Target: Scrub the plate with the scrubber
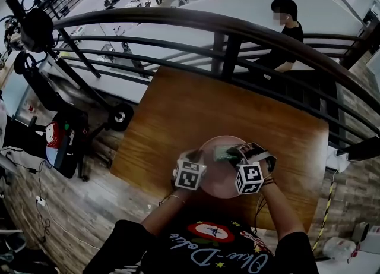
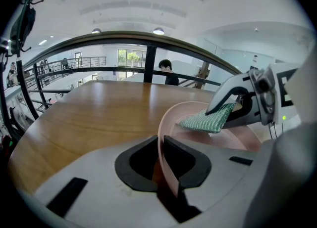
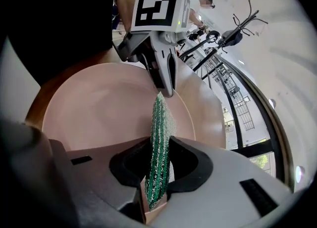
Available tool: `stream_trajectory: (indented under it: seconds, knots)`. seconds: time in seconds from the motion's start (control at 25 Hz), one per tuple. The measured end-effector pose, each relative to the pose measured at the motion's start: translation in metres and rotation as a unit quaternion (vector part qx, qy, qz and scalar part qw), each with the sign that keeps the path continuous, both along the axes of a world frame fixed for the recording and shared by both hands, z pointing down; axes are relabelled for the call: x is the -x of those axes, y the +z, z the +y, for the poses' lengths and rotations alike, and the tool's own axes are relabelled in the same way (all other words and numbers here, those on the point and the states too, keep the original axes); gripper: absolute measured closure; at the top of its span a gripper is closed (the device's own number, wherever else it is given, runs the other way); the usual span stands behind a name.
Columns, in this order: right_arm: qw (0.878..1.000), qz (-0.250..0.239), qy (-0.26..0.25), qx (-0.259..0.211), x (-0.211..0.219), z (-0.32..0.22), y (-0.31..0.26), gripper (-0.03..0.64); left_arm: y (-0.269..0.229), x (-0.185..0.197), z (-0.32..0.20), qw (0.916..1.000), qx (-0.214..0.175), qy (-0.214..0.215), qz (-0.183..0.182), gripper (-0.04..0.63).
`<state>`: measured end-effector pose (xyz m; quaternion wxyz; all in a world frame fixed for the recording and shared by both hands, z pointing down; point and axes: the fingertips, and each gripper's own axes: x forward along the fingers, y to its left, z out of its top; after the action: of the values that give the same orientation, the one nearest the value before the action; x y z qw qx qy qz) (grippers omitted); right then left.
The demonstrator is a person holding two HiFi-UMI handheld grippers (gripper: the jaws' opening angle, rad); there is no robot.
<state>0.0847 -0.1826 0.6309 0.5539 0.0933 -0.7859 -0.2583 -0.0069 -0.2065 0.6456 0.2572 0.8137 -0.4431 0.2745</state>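
A pale pink plate (image 1: 221, 179) is held above the wooden table (image 1: 178, 124), close to the person's chest. My left gripper (image 2: 163, 165) is shut on the plate's rim (image 2: 166, 138), which stands edge-on between its black pads. My right gripper (image 3: 157, 172) is shut on a green scrubber (image 3: 159, 143) and holds it over the plate's inner face (image 3: 99, 108). In the left gripper view the scrubber (image 2: 207, 119) lies against the plate's inside, clamped by the right gripper's white fingers (image 2: 233, 91). In the head view both marker cubes (image 1: 190, 175) sit either side of the plate.
A dark curved railing (image 1: 225, 35) runs behind the table, with a seated person (image 1: 285, 35) beyond it. A scooter (image 1: 65, 88) stands on the floor at the left. Bare tabletop stretches ahead of the plate.
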Motion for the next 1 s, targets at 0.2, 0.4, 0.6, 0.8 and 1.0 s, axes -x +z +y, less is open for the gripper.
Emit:
stream_trajectory:
  seconds: [0.2, 0.4, 0.6, 0.8, 1.0]
  knots:
    - [1.000, -0.006, 0.022, 0.013, -0.010, 0.006, 0.005, 0.545, 0.001, -0.001, 0.000, 1.0000, -0.002, 0.002, 0.000, 0.568]
    - [0.998, -0.012, 0.053, 0.026, -0.023, 0.017, 0.005, 0.545, 0.003, -0.003, 0.002, 1.0000, 0.000, -0.002, -0.003, 0.568]
    - [0.994, -0.033, 0.090, 0.044, -0.027, 0.030, 0.005, 0.545, 0.003, -0.002, -0.002, 0.9999, -0.009, -0.004, -0.003, 0.568]
    - [0.991, -0.042, 0.111, 0.059, -0.029, 0.045, 0.003, 0.545, 0.002, -0.002, 0.001, 0.9999, -0.005, -0.008, -0.006, 0.568]
    - [0.987, -0.053, 0.133, 0.073, -0.031, 0.059, 0.001, 0.545, 0.004, -0.005, -0.001, 0.9999, -0.012, -0.007, -0.009, 0.568]
